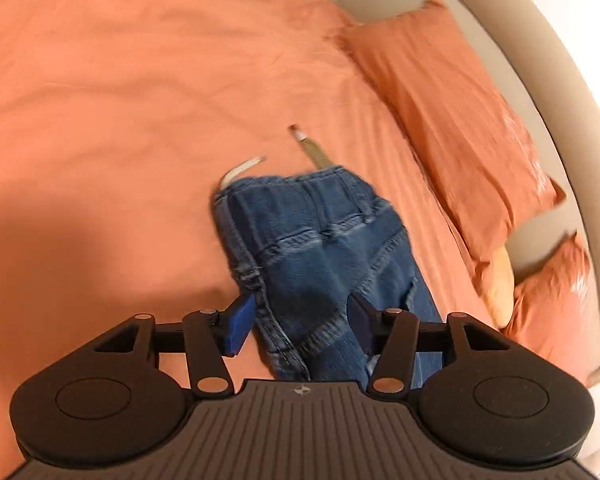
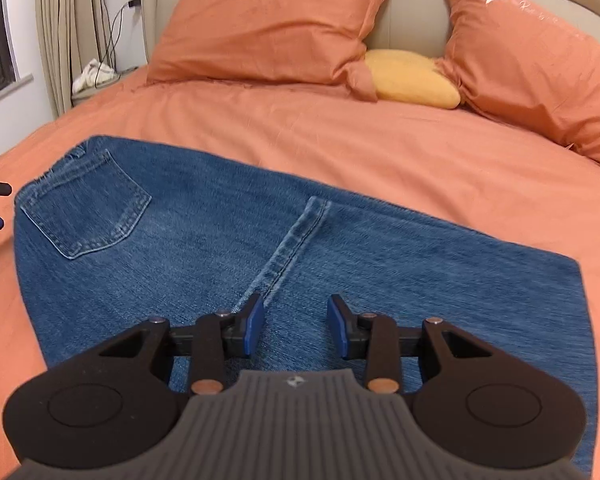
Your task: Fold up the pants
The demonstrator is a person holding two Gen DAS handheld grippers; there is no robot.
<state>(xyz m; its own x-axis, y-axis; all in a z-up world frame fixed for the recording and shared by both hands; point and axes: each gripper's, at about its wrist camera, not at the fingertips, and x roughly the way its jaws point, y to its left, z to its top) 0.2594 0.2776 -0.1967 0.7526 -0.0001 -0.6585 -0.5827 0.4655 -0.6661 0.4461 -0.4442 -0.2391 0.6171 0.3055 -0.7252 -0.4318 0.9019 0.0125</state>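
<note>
Blue denim pants (image 2: 228, 240) lie flat on the orange bed, folded lengthwise, back pocket (image 2: 88, 208) at the left, a leg seam running to the middle. My right gripper (image 2: 296, 326) is open and empty just above the denim near that seam. In the left wrist view the waistband end of the pants (image 1: 324, 240) lies ahead, with a white drawstring (image 1: 242, 168) poking out. My left gripper (image 1: 300, 326) is open, its blue pads either side of the denim edge, not closed on it.
Orange bedsheet (image 2: 340, 136) covers the bed. Two orange pillows (image 2: 268, 24) and a yellow cushion (image 2: 412, 78) lie against the beige headboard (image 2: 412, 12). A curtain, cables and a bedside stand (image 2: 96, 76) are at the far left. A small pen-like object (image 1: 308, 146) lies beyond the waistband.
</note>
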